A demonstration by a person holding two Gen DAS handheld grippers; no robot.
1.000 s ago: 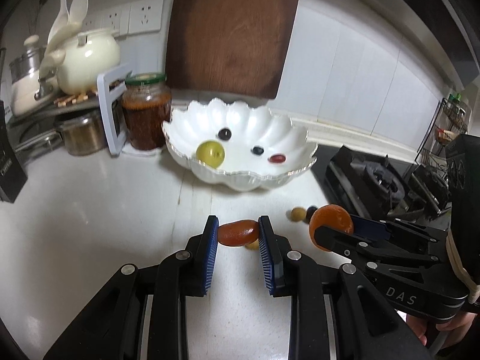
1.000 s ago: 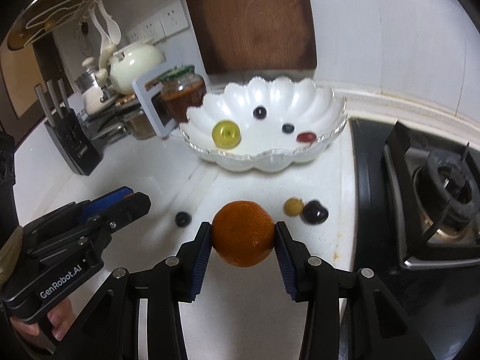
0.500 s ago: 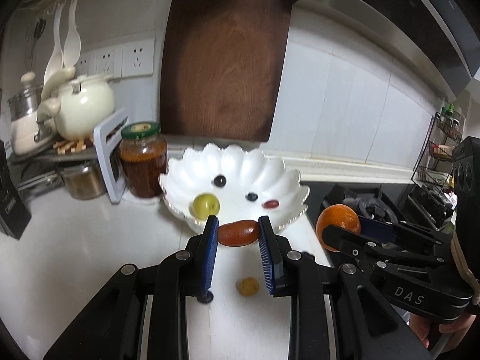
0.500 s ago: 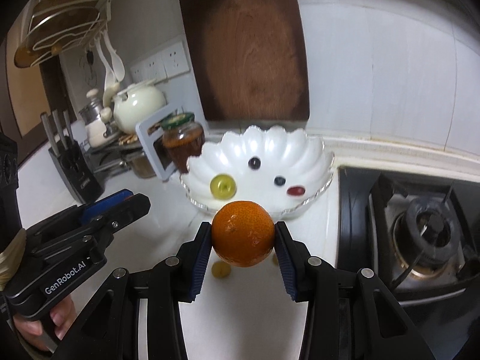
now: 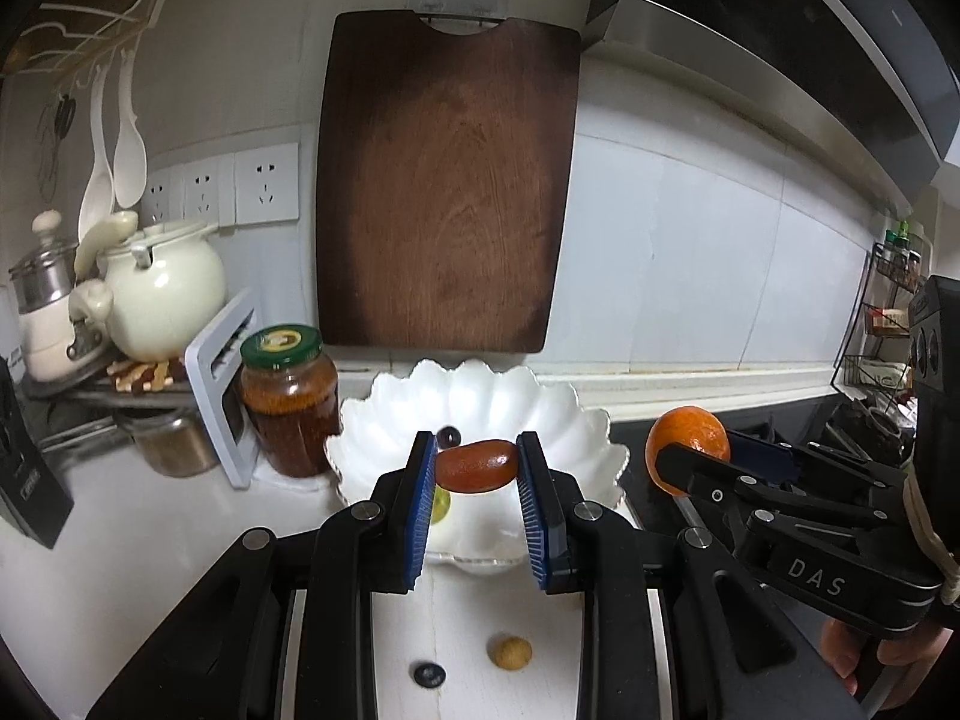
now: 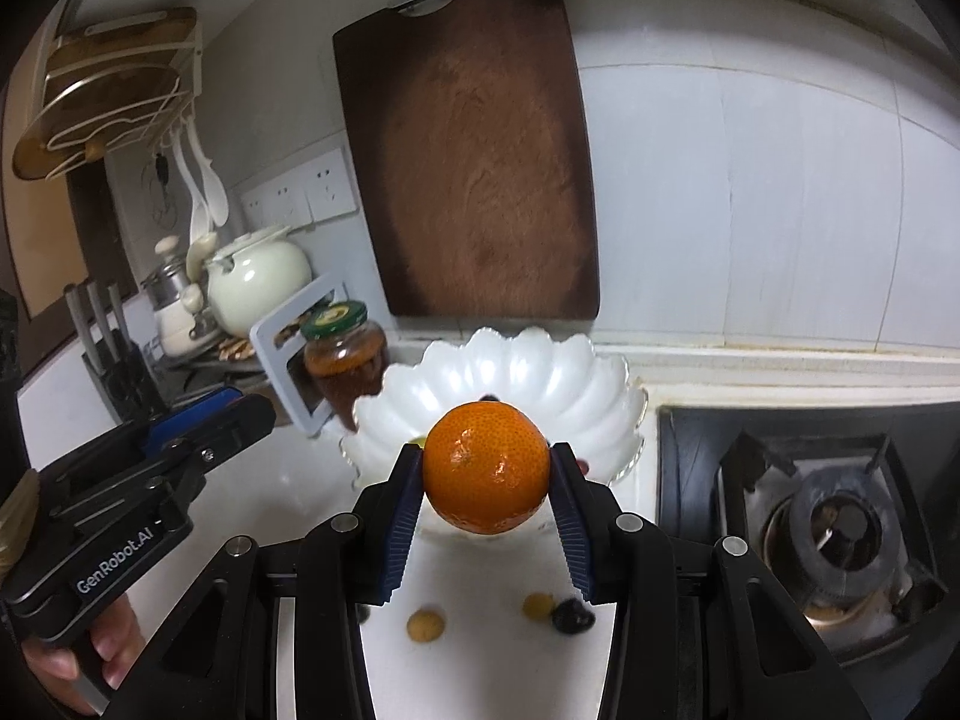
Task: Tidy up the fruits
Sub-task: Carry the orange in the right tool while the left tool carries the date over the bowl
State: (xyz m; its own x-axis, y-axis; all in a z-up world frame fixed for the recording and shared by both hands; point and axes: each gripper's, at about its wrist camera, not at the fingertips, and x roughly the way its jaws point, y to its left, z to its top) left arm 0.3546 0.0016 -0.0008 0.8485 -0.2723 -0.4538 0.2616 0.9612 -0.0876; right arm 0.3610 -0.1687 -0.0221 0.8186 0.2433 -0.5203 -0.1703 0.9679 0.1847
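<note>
Carrying two fruits at once toward the scalloped white bowl (image 6: 606, 384), the person has the left gripper (image 5: 476, 468) pinched narrow on a reddish-brown oval fruit (image 5: 477, 466), held by its ends just in front of the bowl's near rim. The right gripper (image 6: 487, 471) is closed partway on a mandarin (image 6: 486, 468), its blue pads pressing the widest part, also before the near rim.

The oval fruit is gripped end to end, so it could squirt out sideways and roll across the white counter (image 5: 150, 540). Released from above the bowl, the heavier mandarin could bounce against the rim or strike the small dark berry (image 5: 447, 435) and green grape (image 5: 440, 504) inside the bowl. The two tools sit close together, so they may clash over the bowl. Several small fruits lie loose on the counter short of the bowl, including a tan one (image 5: 509, 652).
</note>
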